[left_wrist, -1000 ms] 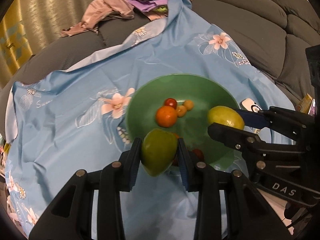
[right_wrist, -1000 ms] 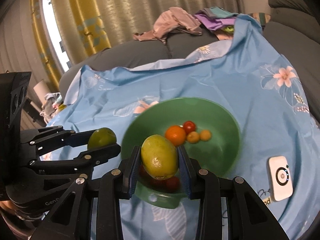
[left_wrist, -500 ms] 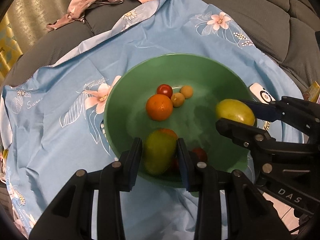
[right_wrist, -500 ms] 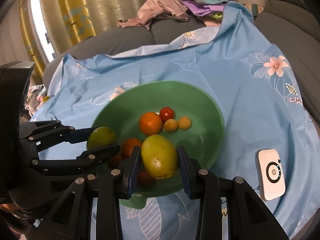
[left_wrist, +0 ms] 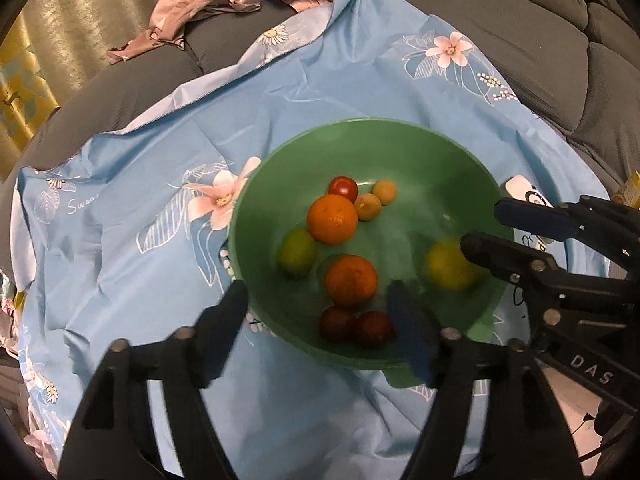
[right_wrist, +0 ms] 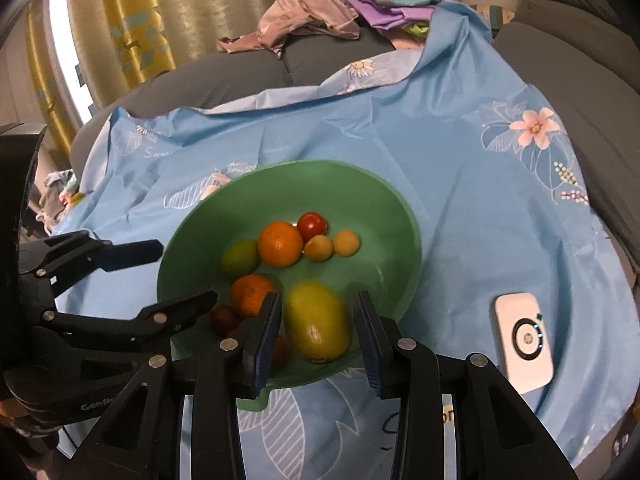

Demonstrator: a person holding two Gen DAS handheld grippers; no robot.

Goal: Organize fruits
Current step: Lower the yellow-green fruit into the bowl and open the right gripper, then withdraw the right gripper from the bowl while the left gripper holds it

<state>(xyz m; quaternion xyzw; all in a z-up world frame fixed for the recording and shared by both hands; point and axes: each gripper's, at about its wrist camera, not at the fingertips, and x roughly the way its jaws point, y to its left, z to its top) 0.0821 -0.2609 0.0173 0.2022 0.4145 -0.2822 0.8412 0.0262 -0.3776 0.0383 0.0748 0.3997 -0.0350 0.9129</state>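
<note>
Both hand-held grippers are gaping wide and empty: the left hand-held gripper (left_wrist: 316, 312) is hovering at the green bowl's (left_wrist: 400, 128) near rim; the right hand-held gripper (right_wrist: 316, 332) is straddling the yellow mango (right_wrist: 318, 322) without touching it; the mango and the lime (left_wrist: 297, 252) are lying in the bowl among the oranges (left_wrist: 332, 219).

Dim, warm indoor light; daylight glows through the curtains (right_wrist: 100, 40) at left. Fisheye bending darkens the corners. Motion blur smears the left gripper (left_wrist: 320, 320) fingers and perhaps the yellow-green fruit (left_wrist: 448, 266).

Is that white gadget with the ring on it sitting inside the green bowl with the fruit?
No, the white gadget lies on the blue cloth, outside and apart from the green bowl.
</note>
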